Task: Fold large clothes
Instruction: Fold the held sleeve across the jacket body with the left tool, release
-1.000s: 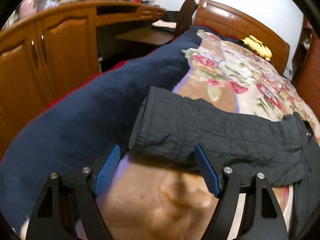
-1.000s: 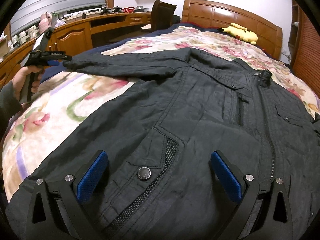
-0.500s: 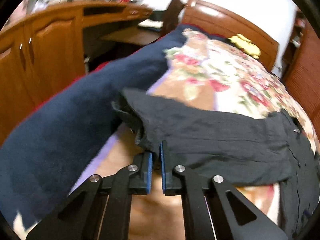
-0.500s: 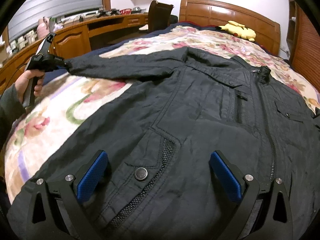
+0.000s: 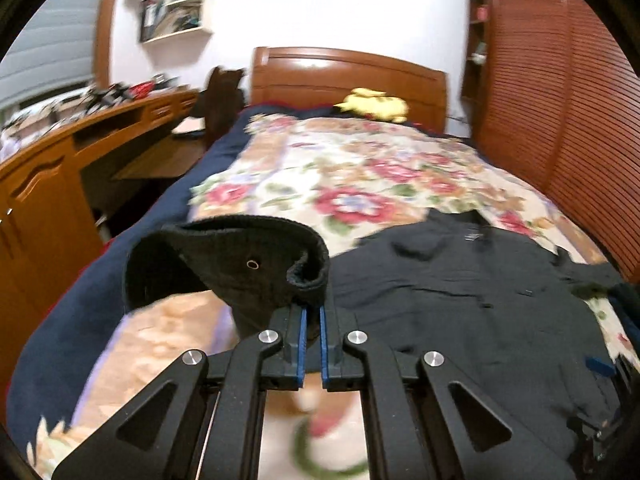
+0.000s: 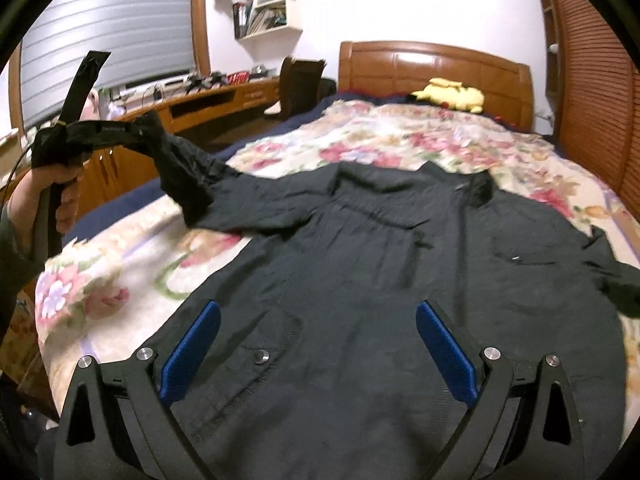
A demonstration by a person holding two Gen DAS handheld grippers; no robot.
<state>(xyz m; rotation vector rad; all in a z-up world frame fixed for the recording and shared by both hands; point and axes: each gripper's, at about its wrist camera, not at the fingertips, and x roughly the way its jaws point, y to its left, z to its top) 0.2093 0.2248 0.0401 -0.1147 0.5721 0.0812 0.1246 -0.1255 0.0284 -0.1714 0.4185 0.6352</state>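
Left wrist view: the left gripper (image 5: 313, 314) has its fingers clenched on the sleeve cuff (image 5: 240, 264) of the black jacket (image 5: 460, 304), holding it raised off the bed (image 5: 360, 176), probably so the sleeve can be carried across the body for a fold.

Right wrist view: the right gripper (image 6: 318, 354) hovers with fingers spread wide, grasping nothing, over the jacket's lower front, which lies flat on the bed's floral cover. It is placed, apparently, to pin or take the hem.

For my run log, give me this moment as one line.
left tool: shut on sleeve cuff, lifted off bed | right tool: open over jacket hem | fold not yet made
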